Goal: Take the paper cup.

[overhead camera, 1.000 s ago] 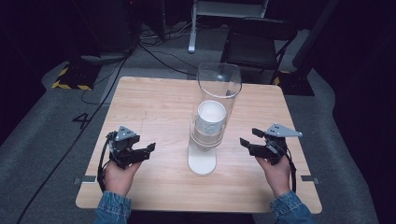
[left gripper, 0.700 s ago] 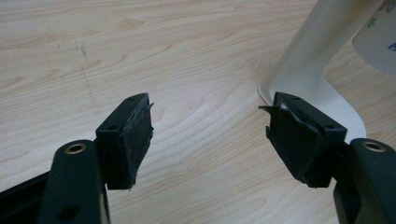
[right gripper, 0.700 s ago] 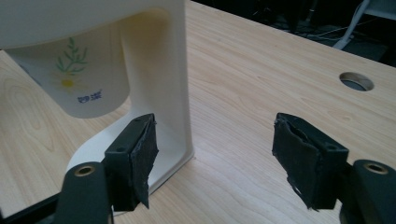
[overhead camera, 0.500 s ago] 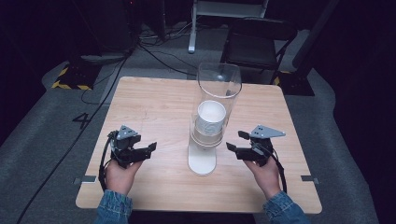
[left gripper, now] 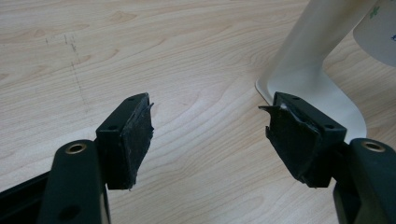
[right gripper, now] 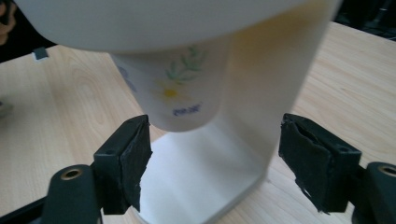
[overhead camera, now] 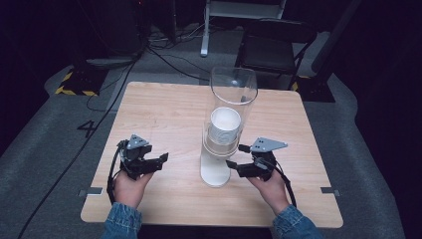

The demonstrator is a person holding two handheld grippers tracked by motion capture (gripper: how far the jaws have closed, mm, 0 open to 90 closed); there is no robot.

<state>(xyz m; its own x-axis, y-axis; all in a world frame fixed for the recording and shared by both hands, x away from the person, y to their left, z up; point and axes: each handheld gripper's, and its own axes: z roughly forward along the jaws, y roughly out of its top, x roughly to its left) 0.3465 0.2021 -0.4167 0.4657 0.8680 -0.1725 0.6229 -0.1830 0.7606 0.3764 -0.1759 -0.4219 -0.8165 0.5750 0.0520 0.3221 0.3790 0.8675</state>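
A white cup dispenser stand [overhead camera: 215, 172] with a clear tube [overhead camera: 233, 94] rises mid-table; white paper cups [overhead camera: 224, 124] are stacked inside. The lowest cup [right gripper: 180, 88], printed with a flower, hangs out below the holder over the white base [right gripper: 196, 186]. My right gripper [overhead camera: 234, 156] is open just right of the stand, its jaws level with the hanging cup's bottom and spread wider than it. My left gripper [overhead camera: 162, 159] is open, held left of the stand, apart from it; the stand's base [left gripper: 308, 84] lies beyond its right jaw.
The wooden table [overhead camera: 164, 109] is bare around the stand. Beyond its far edge a chair [overhead camera: 271, 50] and cables [overhead camera: 164, 52] lie on the grey floor. Hands in denim sleeves [overhead camera: 122, 226] hold both grippers near the front edge.
My right gripper has moved left toward the dispenser, now close under the hanging cup. The left gripper has hardly moved.
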